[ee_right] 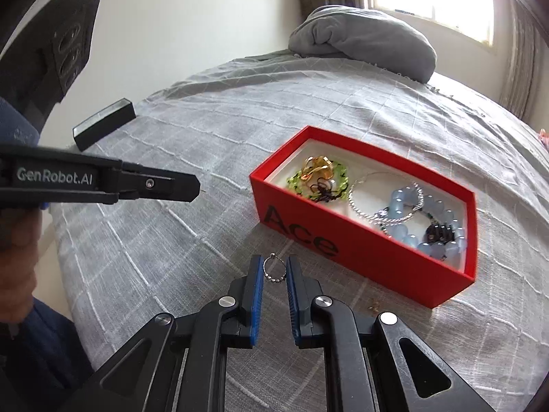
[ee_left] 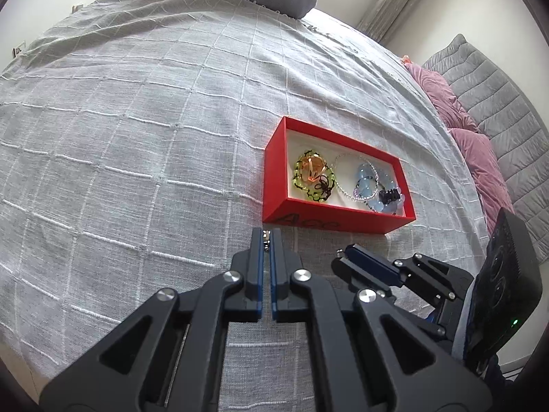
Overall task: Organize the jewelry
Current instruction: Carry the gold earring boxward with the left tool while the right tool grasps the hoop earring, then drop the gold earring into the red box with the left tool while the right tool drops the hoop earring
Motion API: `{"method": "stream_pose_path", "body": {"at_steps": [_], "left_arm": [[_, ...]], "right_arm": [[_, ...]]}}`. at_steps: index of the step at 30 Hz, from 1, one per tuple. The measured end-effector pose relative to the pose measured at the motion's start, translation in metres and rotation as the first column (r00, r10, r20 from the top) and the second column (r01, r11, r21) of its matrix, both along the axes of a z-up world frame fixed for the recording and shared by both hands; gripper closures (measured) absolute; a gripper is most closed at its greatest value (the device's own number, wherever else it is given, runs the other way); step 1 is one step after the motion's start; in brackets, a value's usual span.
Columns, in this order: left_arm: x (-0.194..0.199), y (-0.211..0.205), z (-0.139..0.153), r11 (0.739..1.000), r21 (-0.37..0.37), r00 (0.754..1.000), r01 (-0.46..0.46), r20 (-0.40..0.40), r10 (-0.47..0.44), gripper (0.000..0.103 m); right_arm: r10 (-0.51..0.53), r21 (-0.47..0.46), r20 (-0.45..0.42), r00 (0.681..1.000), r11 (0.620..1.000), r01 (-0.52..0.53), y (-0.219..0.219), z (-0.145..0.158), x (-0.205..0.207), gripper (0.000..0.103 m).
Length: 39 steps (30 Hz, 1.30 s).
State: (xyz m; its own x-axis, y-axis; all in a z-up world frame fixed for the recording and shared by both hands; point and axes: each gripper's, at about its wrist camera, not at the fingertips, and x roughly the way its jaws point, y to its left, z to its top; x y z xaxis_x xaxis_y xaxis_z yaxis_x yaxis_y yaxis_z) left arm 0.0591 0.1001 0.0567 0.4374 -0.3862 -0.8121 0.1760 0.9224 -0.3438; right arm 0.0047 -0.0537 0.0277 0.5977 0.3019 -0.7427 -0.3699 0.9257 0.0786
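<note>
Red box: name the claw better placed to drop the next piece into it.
Right. The right claw grips a small silver beaded ring just in front of the red box. The left claw is shut, with only a glint of metal at its tips.

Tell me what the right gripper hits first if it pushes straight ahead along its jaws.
Probably the red box: its near "Ace" wall lies just beyond the right gripper, which holds a small beaded ring. Depth is uncertain.

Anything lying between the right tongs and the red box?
Only bare bedspread between the right tongs and red box, per the right wrist view.
</note>
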Motion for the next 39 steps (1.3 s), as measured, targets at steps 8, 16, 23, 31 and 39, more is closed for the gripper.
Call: {"method": "stream_pose_path", "body": {"at_steps": [8, 16, 23, 31, 39], "left_arm": [[0.012, -0.021, 0.015, 0.998, -0.053, 0.998, 0.020, 0.054, -0.017, 0.099], [0.033, -0.062, 0.010, 0.996, -0.073, 0.998, 0.046, 0.042, -0.043, 0.099], [0.049, -0.084, -0.001, 0.997, -0.057, 0.999, 0.048, 0.015, -0.047, 0.099], [0.059, -0.093, -0.008, 0.998, -0.040, 0.999, 0.053, -0.002, -0.053, 0.099], [0.060, -0.092, -0.008, 0.997, -0.057, 0.998, 0.056, -0.018, -0.057, 0.099]], "right_arm": [[-0.110, 0.116, 0.012, 0.994, 0.987, 0.108, -0.055, 0.034, 0.010, 0.089], [-0.202, 0.211, -0.030, 0.979, 0.956, 0.204, -0.097, 0.042, 0.035, 0.089], [-0.220, 0.291, -0.110, 0.969, 0.926, 0.243, -0.112, 0.032, 0.057, 0.089], [-0.190, 0.319, -0.150, 0.970, 0.920, 0.229, -0.110, 0.026, 0.076, 0.089], [-0.143, 0.373, -0.153, 0.978, 0.908, 0.191, -0.106, 0.027, 0.080, 0.080]]}}
